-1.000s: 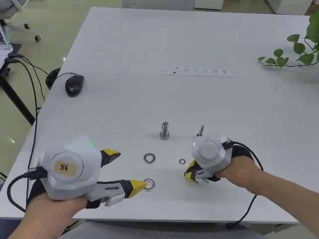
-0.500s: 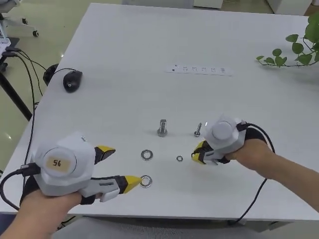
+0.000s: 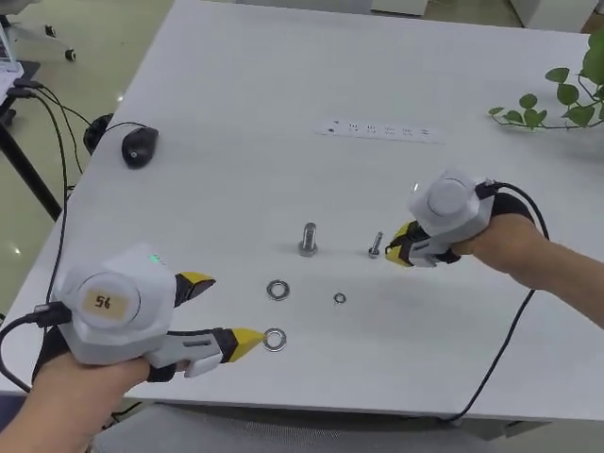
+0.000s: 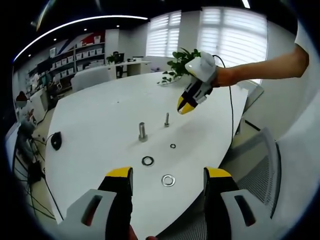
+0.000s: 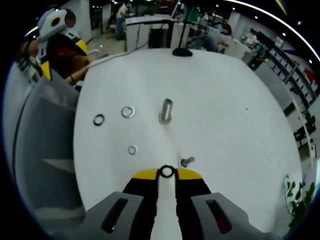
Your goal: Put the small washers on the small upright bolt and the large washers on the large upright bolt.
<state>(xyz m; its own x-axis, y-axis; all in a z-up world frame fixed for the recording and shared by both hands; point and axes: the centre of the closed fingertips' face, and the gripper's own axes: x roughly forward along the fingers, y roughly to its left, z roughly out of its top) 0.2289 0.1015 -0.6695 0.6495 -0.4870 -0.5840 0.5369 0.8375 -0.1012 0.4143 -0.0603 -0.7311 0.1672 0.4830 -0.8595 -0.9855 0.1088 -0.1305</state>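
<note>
Right gripper (image 3: pixel 400 249): fingers pinch a small washer (image 5: pixel 166 172), held off the desk (image 3: pixel 236 142), just beside the small bolt (image 3: pixel 376 247). Left gripper (image 3: pixel 220 310): fingers wide apart, one tip at a large washer (image 3: pixel 275 340). A second large washer (image 3: pixel 277 290) and a loose small washer (image 3: pixel 339 299) lie flat near the large bolt (image 3: pixel 309 240).

White table (image 3: pixel 236 113) with large bolt (image 3: pixel 308 240), small bolt (image 3: pixel 376 246), two large washers (image 3: pixel 277 290), small washer (image 3: pixel 339 299), power strip (image 3: pixel 385 131), mouse (image 3: pixel 140 146)

A white power strip (image 3: pixel 379 132) lies on the pale bench (image 3: pixel 264 85); a black mouse (image 3: pixel 139 146) sits well left of it, a leafy plant (image 3: pixel 564 94) to its right.
</note>
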